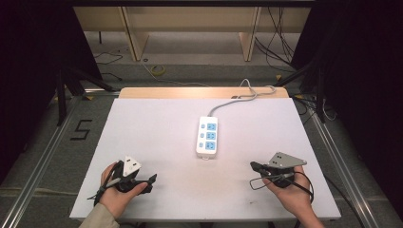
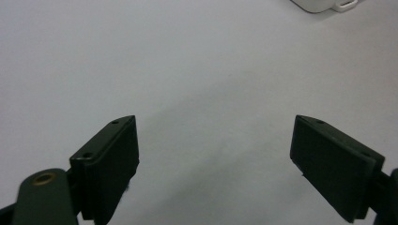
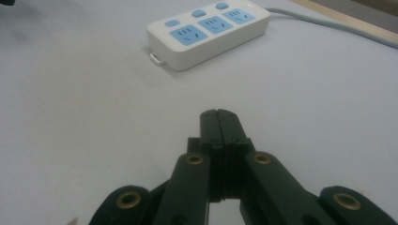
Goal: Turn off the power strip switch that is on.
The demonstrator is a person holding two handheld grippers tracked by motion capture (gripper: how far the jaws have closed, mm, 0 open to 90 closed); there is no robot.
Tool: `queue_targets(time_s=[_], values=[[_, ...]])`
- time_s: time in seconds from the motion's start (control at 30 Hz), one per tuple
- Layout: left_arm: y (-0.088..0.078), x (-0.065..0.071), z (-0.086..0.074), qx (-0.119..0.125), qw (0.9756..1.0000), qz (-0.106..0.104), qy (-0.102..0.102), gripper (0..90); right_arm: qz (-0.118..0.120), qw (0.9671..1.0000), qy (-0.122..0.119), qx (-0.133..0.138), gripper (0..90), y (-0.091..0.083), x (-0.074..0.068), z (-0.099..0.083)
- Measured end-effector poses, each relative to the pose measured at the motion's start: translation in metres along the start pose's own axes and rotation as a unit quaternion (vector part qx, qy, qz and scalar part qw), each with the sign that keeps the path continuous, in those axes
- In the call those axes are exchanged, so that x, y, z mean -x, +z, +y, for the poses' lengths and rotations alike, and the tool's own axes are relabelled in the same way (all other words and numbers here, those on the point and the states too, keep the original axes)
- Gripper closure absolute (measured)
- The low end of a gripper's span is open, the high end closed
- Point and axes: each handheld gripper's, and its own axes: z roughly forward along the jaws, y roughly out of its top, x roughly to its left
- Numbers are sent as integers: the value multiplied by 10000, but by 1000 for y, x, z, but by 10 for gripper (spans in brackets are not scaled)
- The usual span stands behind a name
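On the white table (image 1: 157,142) lay a white power strip (image 1: 207,136) with three blue sockets, roughly at the middle of the surface and running lengthwise away from the person, its grey cord (image 1: 237,97) trailing off toward one o'clock over the far edge. The left claw (image 1: 151,181) rested near the front edge at about seven o'clock from the strip, held in the left hand (image 1: 116,190), and its jaws stood spread wide with only bare tabletop between them; in the left gripper view the near end of the strip (image 2: 324,4) sat far off at about one o'clock, well apart from the claw (image 2: 213,154). The right claw (image 1: 253,166) lay near the front edge at about four o'clock from the strip, held in the right hand (image 1: 290,190), pointing toward the left. Its jaws were pressed together with nothing between them, as the right gripper view showed (image 3: 219,115). From that claw the strip (image 3: 209,33) lay ahead at about twelve o'clock, apart from the tips, with open table between.
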Motion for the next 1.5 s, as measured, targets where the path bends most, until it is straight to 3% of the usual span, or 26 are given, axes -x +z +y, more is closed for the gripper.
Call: queue_targets(time_s=[1.5], values=[[1, 1, 0, -24, 10000, 7, -10, 153, 54, 9999, -76, -80, 900, 29, -3, 30]])
